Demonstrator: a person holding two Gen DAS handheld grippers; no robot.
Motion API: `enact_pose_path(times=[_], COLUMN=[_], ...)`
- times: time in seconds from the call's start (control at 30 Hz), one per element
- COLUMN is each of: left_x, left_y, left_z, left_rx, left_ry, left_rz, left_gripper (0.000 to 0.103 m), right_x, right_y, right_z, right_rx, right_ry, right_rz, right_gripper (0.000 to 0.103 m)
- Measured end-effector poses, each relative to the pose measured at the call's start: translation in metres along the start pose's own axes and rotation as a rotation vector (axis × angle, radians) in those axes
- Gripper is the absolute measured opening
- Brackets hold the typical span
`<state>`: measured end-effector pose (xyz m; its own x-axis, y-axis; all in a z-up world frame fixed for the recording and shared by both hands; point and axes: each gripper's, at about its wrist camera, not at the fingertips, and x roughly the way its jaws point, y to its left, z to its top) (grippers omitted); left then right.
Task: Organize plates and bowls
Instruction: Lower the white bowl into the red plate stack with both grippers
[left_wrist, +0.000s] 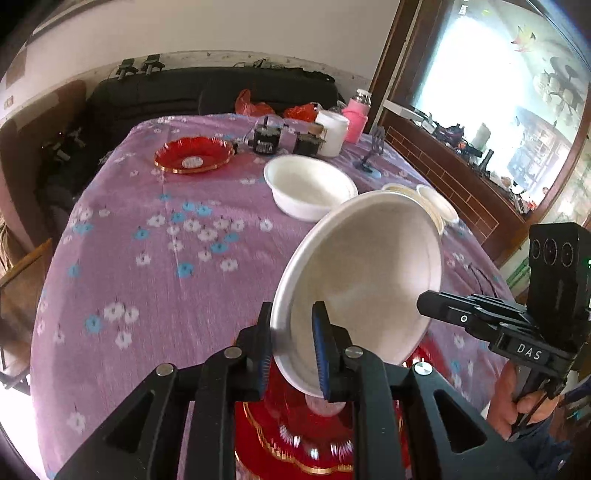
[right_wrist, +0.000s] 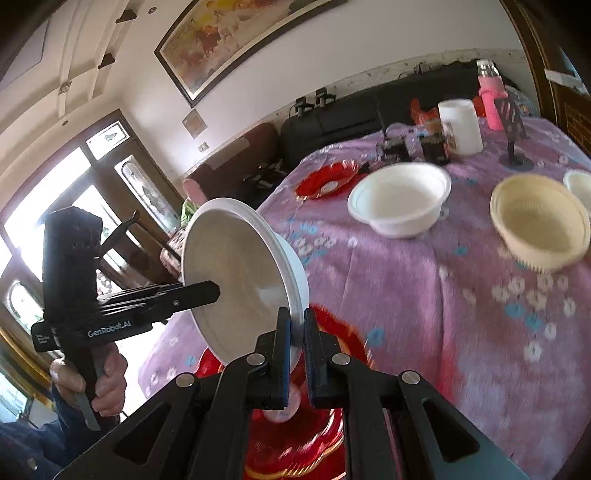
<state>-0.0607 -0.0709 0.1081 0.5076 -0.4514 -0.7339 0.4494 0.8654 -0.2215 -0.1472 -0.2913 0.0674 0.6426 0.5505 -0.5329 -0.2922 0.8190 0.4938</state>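
Note:
Both grippers hold one white bowl (left_wrist: 362, 266) (right_wrist: 236, 277), tilted on edge in the air. My left gripper (left_wrist: 291, 332) is shut on its near rim, and in the right wrist view the left gripper (right_wrist: 214, 291) comes in from the left. My right gripper (right_wrist: 297, 332) is shut on the opposite rim, and in the left wrist view the right gripper (left_wrist: 424, 302) comes in from the right. Under the bowl, a red gold-edged plate (left_wrist: 295, 435) (right_wrist: 303, 435) lies at the table's near edge. A second white bowl (left_wrist: 310, 184) (right_wrist: 399, 195), a cream bowl (right_wrist: 539, 221) and a far red plate (left_wrist: 192, 155) rest on the table.
The table has a purple floral cloth (left_wrist: 166, 258). At its far end stand a white cup (left_wrist: 332, 133), a pink bottle (left_wrist: 356, 118), black devices (left_wrist: 266, 138) and a small stand (left_wrist: 369, 158). A black sofa (left_wrist: 184, 92) is behind it. A person's hands hold both gripper handles.

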Motion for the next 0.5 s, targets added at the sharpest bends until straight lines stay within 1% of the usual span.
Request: enact_pose_path(times=[0.2, 0.27, 0.33, 0.5], left_x=[-0.003, 0.001, 0.004, 0.012], left_y=[0.000, 0.000, 0.000, 0.006], left_z=[-0.033, -0.044, -0.053, -0.062], left_rx=[-0.010, -0.006, -0.003, -0.031], left_ry=[0.049, 0.080, 0.104, 0.132], left_rz=[-0.029, -0.036, -0.034, -0.051], left_gripper=[0.019, 0.024, 0.024, 0.024], right_x=[-0.007, -0.007, -0.005, 0.008], right_y=[0.006, 0.006, 0.005, -0.004], right_z=[-0.031, -0.040, -0.048, -0.058], right_rx=[0.027, 0.046, 0.063, 0.110], right_ry=[0.053, 0.083, 0.112, 0.170], right_rz=[0.026, 0.041, 0.049, 0.055], right_gripper=[0.008, 0.008, 0.008, 0.008])
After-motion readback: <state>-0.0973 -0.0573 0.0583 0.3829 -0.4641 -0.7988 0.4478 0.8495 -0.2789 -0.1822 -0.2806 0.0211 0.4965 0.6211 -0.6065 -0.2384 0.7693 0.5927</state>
